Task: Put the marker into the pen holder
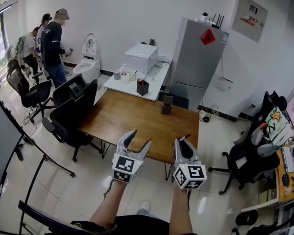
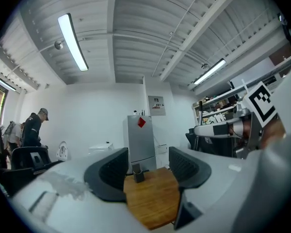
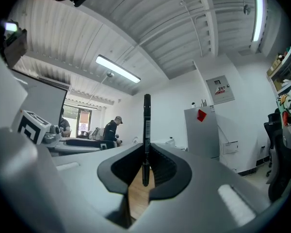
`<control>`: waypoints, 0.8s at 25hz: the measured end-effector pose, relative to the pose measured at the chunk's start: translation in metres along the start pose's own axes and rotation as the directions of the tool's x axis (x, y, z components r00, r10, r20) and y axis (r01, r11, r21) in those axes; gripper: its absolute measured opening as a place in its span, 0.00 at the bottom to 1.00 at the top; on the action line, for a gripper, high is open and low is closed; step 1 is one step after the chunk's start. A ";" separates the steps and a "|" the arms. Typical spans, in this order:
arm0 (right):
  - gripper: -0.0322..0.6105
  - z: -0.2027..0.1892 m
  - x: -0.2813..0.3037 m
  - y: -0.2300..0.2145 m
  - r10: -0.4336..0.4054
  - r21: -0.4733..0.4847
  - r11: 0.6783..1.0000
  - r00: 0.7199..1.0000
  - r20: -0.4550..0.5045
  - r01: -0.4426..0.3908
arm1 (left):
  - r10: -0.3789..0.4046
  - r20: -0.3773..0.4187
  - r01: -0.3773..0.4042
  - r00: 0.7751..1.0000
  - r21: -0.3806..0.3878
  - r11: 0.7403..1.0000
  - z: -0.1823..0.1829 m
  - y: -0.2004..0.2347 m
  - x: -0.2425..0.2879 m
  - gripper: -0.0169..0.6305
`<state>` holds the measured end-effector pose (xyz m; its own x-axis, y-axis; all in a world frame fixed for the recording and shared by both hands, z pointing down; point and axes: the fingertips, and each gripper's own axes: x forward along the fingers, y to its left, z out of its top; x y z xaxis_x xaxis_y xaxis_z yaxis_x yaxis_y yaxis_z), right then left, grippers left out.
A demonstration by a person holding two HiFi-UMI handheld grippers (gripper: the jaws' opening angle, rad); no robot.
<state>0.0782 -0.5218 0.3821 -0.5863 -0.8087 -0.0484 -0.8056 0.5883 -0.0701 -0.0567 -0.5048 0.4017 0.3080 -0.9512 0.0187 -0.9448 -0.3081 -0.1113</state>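
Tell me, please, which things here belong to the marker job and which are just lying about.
Job: marker, right gripper holding it, pen holder on wooden table.
Lying about: printer, grey cabinet, black office chair.

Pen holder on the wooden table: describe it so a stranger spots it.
Start at the wooden table mid-room. Near its far edge, toward the grey cabinet, stands the pen holder, small and dark. It is the only thing on the wood; the black holder sits on the white desk.

light: bright, even — ceiling tubes | glare: glossy floor | edges: fisheye-bent, dark corners | near jaws soft
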 end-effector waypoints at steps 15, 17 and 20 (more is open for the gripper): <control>0.12 -0.047 0.055 -0.078 0.012 0.122 0.993 0.998 -0.064 -0.004 | 0.018 -0.030 -0.020 0.999 -0.040 0.999 -0.021 -0.005 0.085 0.35; 0.12 -0.049 0.065 -0.081 0.015 0.125 0.992 0.997 -0.072 -0.006 | 0.033 -0.037 -0.035 0.999 -0.038 0.999 -0.023 0.005 0.091 0.35; 0.12 -0.055 0.082 -0.081 0.029 0.114 0.993 0.996 -0.088 -0.019 | 0.046 -0.040 -0.048 0.998 -0.047 0.998 -0.031 0.019 0.105 0.35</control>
<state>0.0911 -0.6355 0.4383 -0.6147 -0.7879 0.0372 -0.7794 0.5995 -0.1822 -0.0461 -0.6106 0.4324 0.2593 -0.9643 0.0534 -0.9627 -0.2625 -0.0653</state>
